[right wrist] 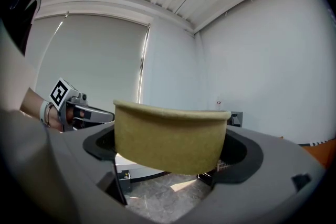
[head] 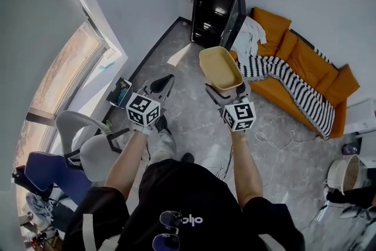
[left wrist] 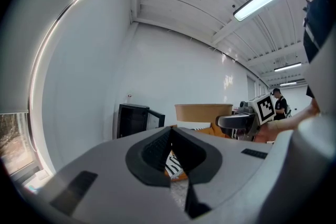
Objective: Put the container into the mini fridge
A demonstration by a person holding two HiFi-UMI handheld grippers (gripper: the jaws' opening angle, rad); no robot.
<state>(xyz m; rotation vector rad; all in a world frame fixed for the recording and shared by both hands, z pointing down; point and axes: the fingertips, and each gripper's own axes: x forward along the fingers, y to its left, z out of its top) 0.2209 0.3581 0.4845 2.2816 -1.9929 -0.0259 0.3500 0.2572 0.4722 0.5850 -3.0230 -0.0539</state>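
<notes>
Right gripper [head: 225, 90] pinching the tan container [head: 220, 69] at its base; left gripper [head: 163, 82] alongside, jaws pressed together, empty. Mini fridge [head: 215, 3] well ahead, door open. Risk: container may tilt in the pinch or clip the door.

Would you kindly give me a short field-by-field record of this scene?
right gripper: shut on the container, held up above the floor
left gripper: jaws together, nothing between them
container: tan, open-topped, not yet in the fridge
mini fridge: black, in the corner ahead, door open
sofa: orange, right of the fridge, striped blanket on it
</notes>
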